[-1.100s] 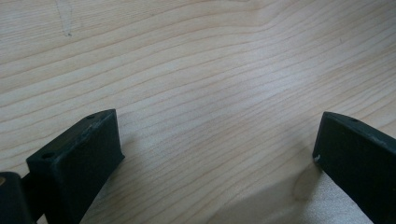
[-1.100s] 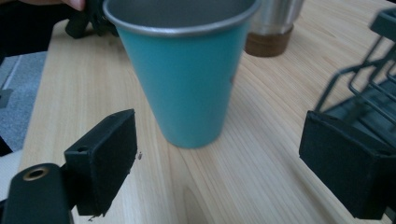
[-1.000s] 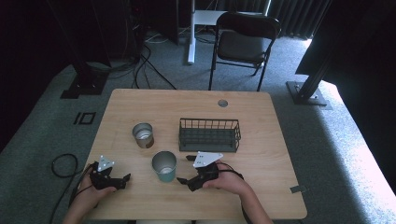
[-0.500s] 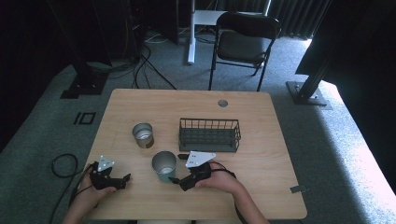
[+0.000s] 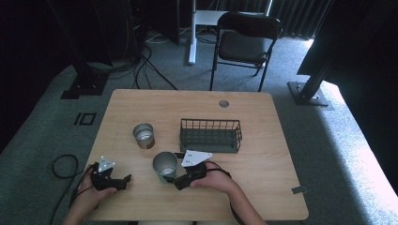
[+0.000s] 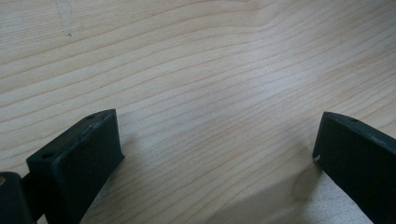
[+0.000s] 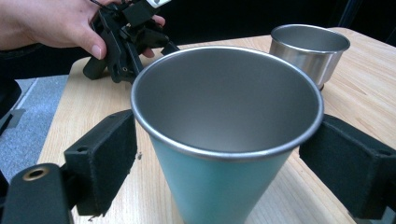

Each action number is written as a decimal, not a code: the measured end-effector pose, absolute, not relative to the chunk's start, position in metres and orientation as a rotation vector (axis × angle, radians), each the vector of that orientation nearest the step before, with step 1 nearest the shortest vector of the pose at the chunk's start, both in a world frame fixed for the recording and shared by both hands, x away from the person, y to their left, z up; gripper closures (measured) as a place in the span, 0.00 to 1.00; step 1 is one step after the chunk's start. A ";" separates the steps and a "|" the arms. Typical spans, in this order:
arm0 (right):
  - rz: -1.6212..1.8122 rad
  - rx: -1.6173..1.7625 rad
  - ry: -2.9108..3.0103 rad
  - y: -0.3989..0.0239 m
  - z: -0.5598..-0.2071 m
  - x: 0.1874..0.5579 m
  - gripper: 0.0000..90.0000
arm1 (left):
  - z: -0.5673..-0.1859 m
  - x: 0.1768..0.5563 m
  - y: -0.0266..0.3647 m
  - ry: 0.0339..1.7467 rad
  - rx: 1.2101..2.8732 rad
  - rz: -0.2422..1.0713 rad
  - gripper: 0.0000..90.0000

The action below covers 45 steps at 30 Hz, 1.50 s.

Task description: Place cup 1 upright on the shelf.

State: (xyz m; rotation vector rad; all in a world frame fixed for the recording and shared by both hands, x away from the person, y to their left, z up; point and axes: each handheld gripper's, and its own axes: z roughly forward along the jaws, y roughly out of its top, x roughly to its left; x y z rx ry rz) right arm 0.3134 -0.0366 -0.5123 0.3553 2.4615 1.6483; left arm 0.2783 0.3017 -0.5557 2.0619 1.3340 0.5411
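Note:
A teal metal cup [image 5: 165,165] with a steel inside stands upright near the table's front edge. My right gripper [image 5: 177,181] is open, one jaw on each side of the teal cup [image 7: 224,140], close to its walls, and it is not clear whether they touch. A second, shorter steel cup [image 5: 143,135] stands farther back on the left; in the right gripper view this steel cup [image 7: 310,46] lies beyond the teal one. My left gripper [image 5: 121,180] rests at the front left, open over bare wood [image 6: 215,149], nothing between its jaws.
A dark wire basket [image 5: 211,135] stands behind my right hand, mid-table. The wooden table [image 5: 263,187] has a round cable hole [image 5: 224,103] near its back edge. A folding chair [image 5: 248,42] stands beyond the table. A cable loop [image 5: 63,164] lies on the floor at left.
My right gripper has slid left to the teal cup, and its jaws now flank it. The left gripper has stayed in place.

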 end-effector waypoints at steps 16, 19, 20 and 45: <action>1.702 0.360 2.424 -0.024 -0.517 0.317 0.12 | -0.556 0.278 0.302 1.334 2.063 0.541 0.02; 1.708 0.355 2.421 -0.023 -0.518 0.318 0.12 | -0.556 0.278 0.302 1.334 2.062 0.541 0.02; 1.710 0.350 2.418 -0.022 -0.518 0.318 0.12 | -0.556 0.278 0.302 1.334 2.062 0.541 0.02; 1.755 0.409 2.373 -0.014 -0.509 0.317 0.14 | -0.556 0.278 0.302 1.334 2.061 0.541 0.02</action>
